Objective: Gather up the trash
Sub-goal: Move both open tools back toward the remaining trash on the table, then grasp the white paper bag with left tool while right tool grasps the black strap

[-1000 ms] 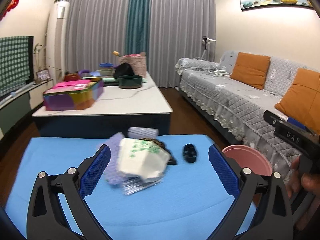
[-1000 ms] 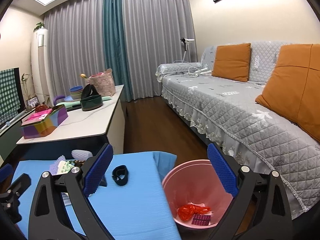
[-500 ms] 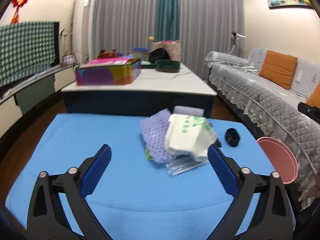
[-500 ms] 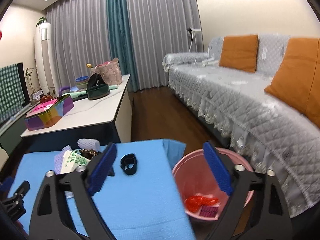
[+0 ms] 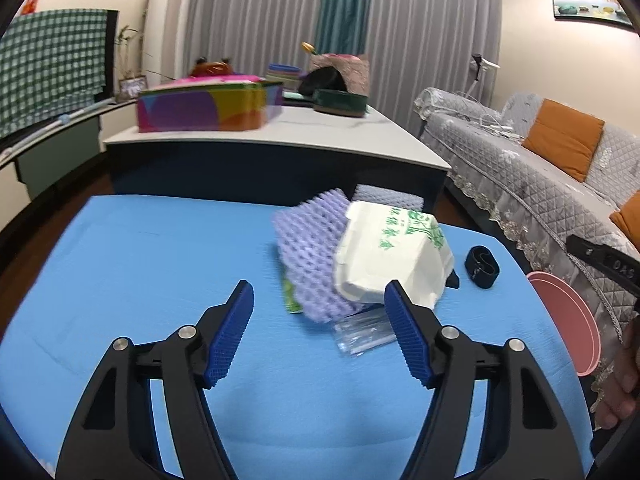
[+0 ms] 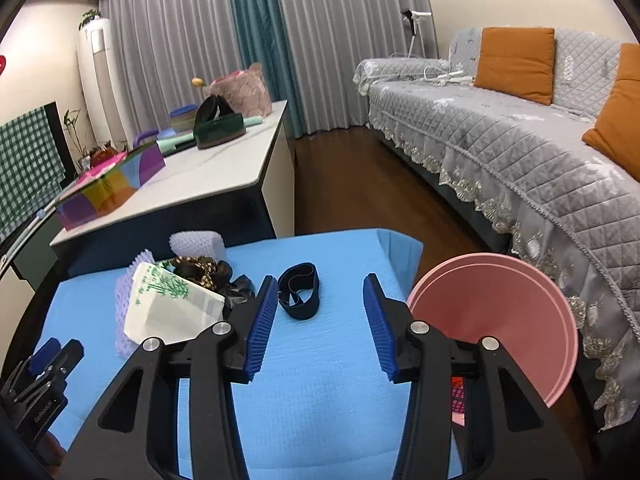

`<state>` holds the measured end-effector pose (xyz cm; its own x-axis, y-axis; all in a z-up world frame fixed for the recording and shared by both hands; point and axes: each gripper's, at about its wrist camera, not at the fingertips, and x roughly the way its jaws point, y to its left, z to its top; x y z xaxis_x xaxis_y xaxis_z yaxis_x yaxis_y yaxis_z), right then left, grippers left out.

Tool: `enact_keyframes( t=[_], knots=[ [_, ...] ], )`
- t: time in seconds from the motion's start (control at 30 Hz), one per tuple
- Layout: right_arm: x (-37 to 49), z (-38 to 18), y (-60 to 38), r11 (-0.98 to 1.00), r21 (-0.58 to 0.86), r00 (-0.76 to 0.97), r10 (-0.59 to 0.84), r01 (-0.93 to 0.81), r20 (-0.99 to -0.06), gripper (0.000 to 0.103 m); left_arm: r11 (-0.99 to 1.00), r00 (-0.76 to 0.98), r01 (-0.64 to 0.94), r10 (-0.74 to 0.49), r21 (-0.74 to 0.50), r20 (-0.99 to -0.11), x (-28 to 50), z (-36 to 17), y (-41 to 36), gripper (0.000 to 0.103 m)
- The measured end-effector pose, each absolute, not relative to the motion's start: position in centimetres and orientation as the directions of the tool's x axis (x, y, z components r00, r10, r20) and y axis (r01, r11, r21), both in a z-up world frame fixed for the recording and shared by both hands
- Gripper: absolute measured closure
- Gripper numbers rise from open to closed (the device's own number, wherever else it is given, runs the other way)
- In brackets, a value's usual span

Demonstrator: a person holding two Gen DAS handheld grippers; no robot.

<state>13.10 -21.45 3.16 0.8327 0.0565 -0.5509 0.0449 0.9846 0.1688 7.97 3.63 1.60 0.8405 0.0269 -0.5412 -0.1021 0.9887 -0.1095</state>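
A trash pile lies on the blue-covered table point(image 5: 140, 280): a purple foam net point(image 5: 308, 252), a white paper pack with green print point(image 5: 392, 256), a clear plastic wrapper point(image 5: 362, 332) and dark scraps point(image 6: 200, 268). My left gripper point(image 5: 319, 286) hovers at the pile's near edge. Its jaws are closing, with the net and wrapper between the tips, and the pads touch nothing. A black band point(image 6: 300, 290) lies apart on the cloth. My right gripper point(image 6: 320, 280) is just short of it, jaws closing, pads off it. A pink bin point(image 6: 500, 308) stands at the table's right side with red trash inside.
Behind the blue table stands a white-topped coffee table point(image 5: 352, 132) carrying a colourful box point(image 5: 208, 106) and a dark green bowl point(image 5: 340, 100). A grey-covered sofa point(image 6: 520, 160) with orange cushions runs along the right, with wooden floor point(image 6: 360, 184) between.
Both grippers have come down toward the blue table and their jaws have narrowed. The right one has swung from over the pink bin to the black band.
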Motion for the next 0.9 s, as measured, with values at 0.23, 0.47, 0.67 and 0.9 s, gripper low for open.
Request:
enact_keyframes(
  t=[0.23,0.47,0.67,0.9],
  knots=[
    [16.4,0.8,-20.6,0.984,0.172,0.802,0.072,0.039,-0.593,0.057,0.991,0.836,-0.049,-0.028,-0.125,-0.548,12.0,0.5,2.2,0.028],
    [19.6,-1.0,-19.5,0.985,0.171,0.767,0.108,0.002,-0.632,0.04,0.99,0.817,-0.017,-0.068,-0.142,-0.573,15.1,-0.5,1.4,0.014],
    [21.8,-2.7,-18.7,0.99,0.142,0.72,0.103,-0.006,-0.687,0.036,0.985,0.784,-0.025,-0.087,-0.172,-0.614,16.7,-1.6,1.3,0.014],
    [22.4,-3.9,-18.3,0.994,0.107,0.68,0.084,-0.008,-0.728,0.044,0.982,0.773,-0.001,-0.118,-0.187,-0.623,17.4,-2.0,1.0,0.014]
  ],
)
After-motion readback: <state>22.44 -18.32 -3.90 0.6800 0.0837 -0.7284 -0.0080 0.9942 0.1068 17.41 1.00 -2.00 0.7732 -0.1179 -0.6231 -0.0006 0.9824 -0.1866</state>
